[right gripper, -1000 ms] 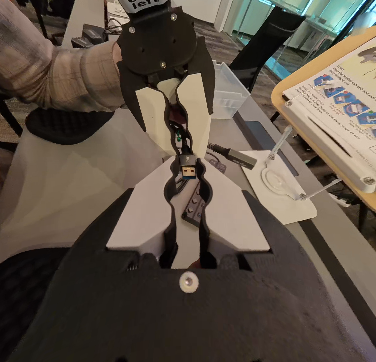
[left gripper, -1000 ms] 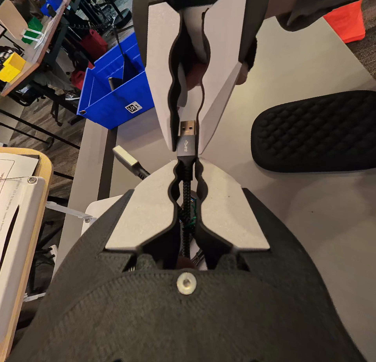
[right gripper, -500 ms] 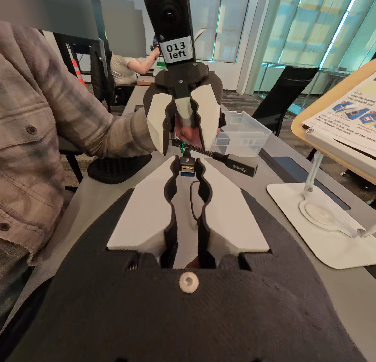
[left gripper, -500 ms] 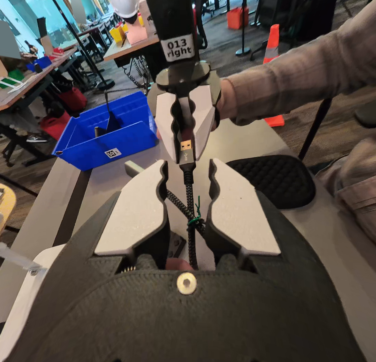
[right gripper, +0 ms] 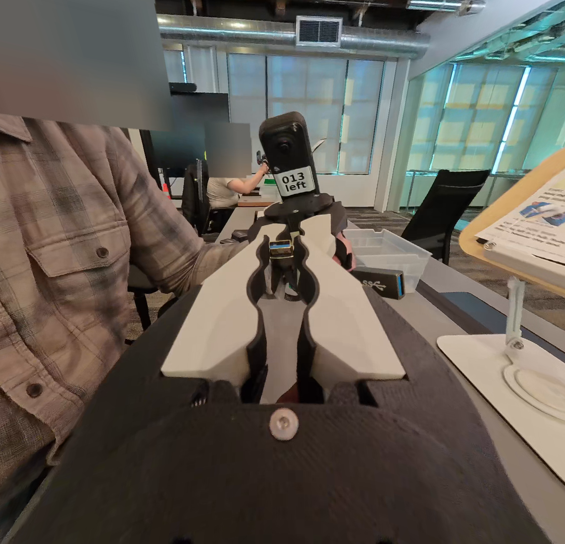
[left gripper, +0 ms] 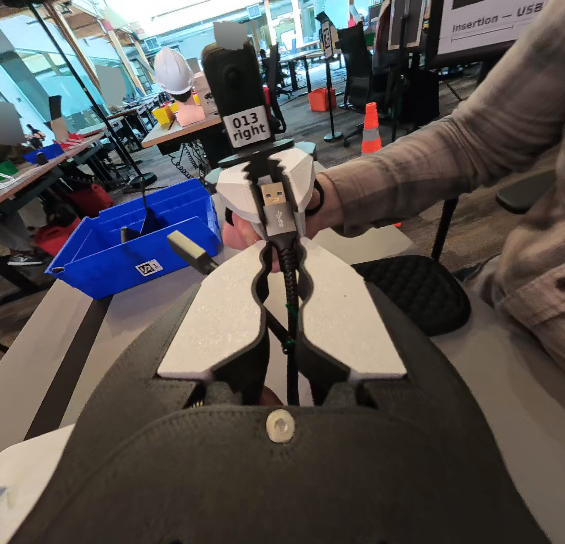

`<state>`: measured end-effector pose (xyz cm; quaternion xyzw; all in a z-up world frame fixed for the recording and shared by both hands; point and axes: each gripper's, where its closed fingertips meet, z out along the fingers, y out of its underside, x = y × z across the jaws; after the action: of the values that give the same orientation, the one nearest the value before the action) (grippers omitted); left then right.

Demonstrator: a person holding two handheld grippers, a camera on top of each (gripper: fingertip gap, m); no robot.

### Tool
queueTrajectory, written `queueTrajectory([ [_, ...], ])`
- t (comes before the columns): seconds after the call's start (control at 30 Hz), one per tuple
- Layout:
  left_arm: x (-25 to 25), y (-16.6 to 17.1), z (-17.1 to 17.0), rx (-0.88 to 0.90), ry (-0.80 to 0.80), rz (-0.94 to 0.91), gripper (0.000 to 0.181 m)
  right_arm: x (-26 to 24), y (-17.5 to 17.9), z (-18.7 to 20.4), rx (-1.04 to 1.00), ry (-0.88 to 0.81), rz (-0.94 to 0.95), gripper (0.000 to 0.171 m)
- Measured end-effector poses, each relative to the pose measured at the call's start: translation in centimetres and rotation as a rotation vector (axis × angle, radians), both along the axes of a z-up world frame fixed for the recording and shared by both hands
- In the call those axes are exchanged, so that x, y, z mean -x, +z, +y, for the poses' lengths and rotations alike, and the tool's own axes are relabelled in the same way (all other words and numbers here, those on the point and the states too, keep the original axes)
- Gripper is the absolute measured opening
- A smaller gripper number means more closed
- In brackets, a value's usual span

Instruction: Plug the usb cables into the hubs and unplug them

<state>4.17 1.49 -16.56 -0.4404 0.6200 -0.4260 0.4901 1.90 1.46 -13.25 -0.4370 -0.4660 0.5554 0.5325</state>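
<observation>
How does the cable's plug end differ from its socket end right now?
The plug end shows a bare metal tongue; the socket end is a blunt grey block. The plug end is clamped in the right gripper; the socket end sticks out ungripped beside it. Both have grey shells.

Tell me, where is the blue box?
In the left wrist view, the blue box sits at the table's far left edge, behind the grey plug.
</observation>
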Motion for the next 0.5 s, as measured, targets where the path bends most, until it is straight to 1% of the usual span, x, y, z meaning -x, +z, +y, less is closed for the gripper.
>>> queueTrajectory([
  [0.13, -0.3, -1.6, 1.0, -0.033, 0.065, 0.106, 0.010, -0.7, -1.7, 0.9, -0.027, -0.058, -0.078, 0.013],
  [0.23, -0.1, -3.3, 1.2, -0.021, 0.089, 0.244, 0.009, -0.9, -3.4, 1.2, -0.122, -0.122, -0.220, 0.013],
  [0.3, 0.0, -3.8, 1.2, 0.020, 0.108, 0.297, 0.009, -1.0, -3.9, 1.5, -0.212, -0.198, -0.324, 0.014],
  [0.33, 0.0, -4.1, 1.3, 0.039, 0.119, 0.325, 0.009, -1.1, -4.0, 1.7, -0.283, -0.257, -0.386, 0.013],
  [0.4, 0.1, -4.4, 1.4, 0.083, 0.126, 0.352, 0.008, -1.7, -4.1, 2.2, -0.470, -0.388, -0.533, 0.023],
  [0.5, -0.1, -4.9, 1.7, 0.147, 0.141, 0.366, 0.008, -2.4, -4.9, 2.6, -0.856, -0.540, -0.845, 0.023],
])
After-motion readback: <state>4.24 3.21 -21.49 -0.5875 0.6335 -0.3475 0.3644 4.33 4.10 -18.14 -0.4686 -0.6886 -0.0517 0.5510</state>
